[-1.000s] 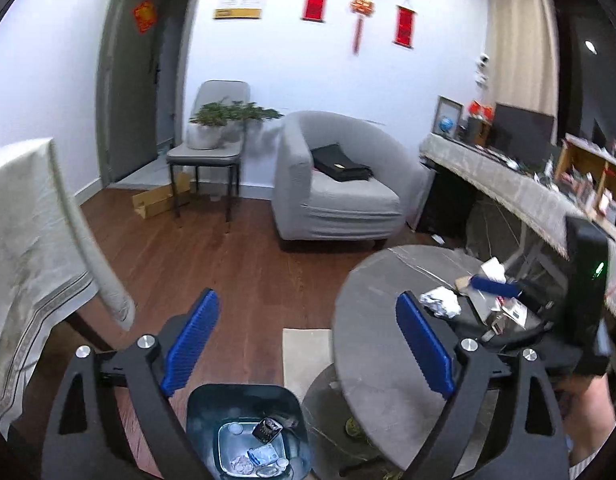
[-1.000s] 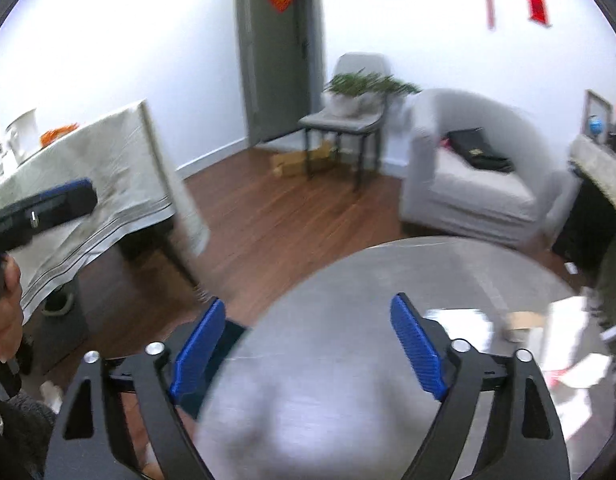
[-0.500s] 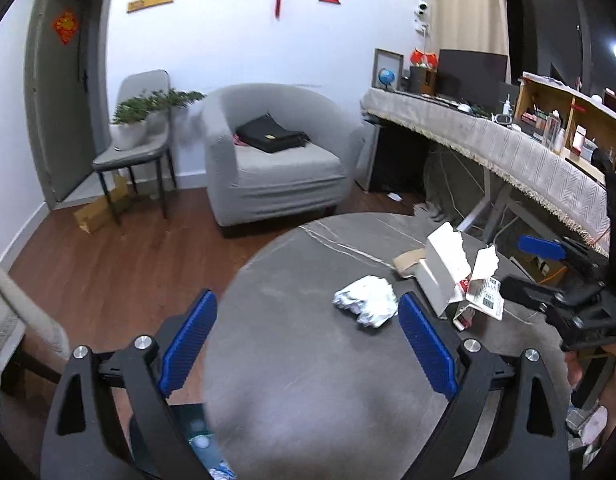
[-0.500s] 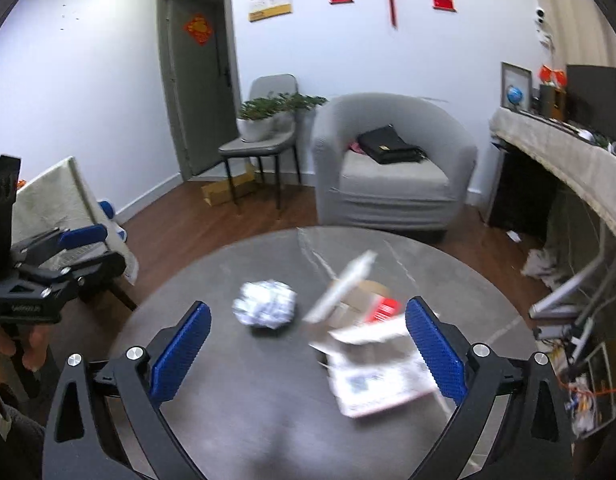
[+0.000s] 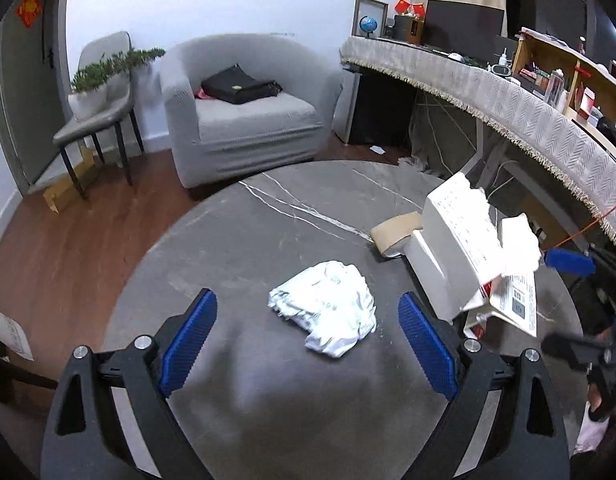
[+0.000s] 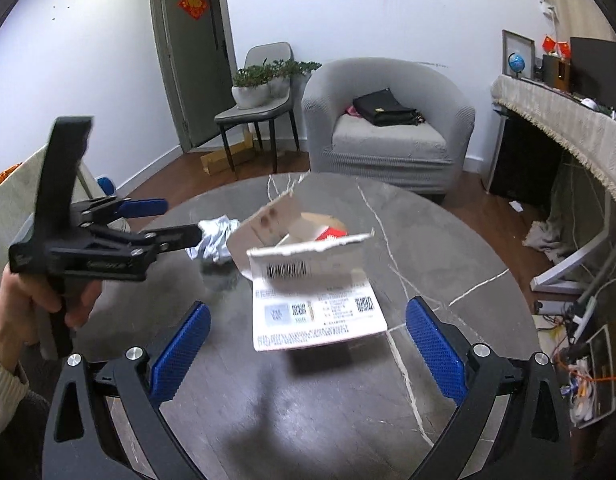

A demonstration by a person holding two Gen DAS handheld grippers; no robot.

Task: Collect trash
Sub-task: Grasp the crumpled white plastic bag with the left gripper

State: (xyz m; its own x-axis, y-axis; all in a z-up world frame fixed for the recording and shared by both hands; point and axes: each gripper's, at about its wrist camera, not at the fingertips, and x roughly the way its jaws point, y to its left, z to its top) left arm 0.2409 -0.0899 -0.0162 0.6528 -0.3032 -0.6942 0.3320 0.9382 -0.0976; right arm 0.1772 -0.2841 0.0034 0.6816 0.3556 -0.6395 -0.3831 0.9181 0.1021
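A crumpled silver-white wrapper [image 5: 328,308] lies on the round dark marble table [image 5: 267,240]. My left gripper [image 5: 308,340] is open and empty, its blue pads on either side of the wrapper, just short of it. A torn white cardboard box [image 5: 456,256] with printed labels lies to the wrapper's right, with a tan flap [image 5: 396,232] behind it. In the right wrist view my right gripper [image 6: 308,344] is open and empty, in front of the box [image 6: 312,276]. The left gripper [image 6: 163,224] shows at the left, beside the wrapper [image 6: 215,240].
A grey armchair [image 5: 243,116] with a black bag stands beyond the table. A chair with a potted plant [image 5: 99,80] is to its left. A long covered desk [image 5: 508,96] runs along the right. Cables and clutter [image 6: 580,360] lie on the floor at the right.
Both grippers have swung from the floor bin and table edge round to the table top. The left gripper has closed in on the wrapper; the right now faces the torn box.
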